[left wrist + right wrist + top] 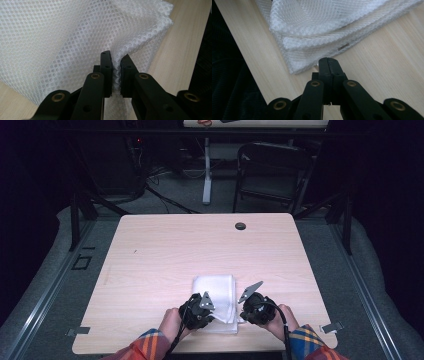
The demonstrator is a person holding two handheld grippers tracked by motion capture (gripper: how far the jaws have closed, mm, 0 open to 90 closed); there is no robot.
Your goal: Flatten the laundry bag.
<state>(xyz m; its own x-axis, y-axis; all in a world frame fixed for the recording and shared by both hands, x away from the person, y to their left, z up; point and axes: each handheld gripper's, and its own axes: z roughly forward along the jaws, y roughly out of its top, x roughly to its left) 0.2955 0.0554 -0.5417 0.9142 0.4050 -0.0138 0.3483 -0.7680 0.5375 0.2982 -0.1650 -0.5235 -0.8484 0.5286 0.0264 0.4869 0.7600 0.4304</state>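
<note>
Item: white mesh cloth (215, 301), folded, lower centre of the table (150, 255).
Left gripper (115, 63): clamped on a fold of cloth.
Right gripper (328, 62): jaws together, nothing visibly caught, just beside the cloth's corner.
Advice: reopen right, seat it over the layered edge before lifting.

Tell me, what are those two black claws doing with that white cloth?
Left gripper shut on a pinch of the folded white cloth. Right gripper shut at the cloth's near corner, nothing seen between its jaws. Table around it bare.
</note>
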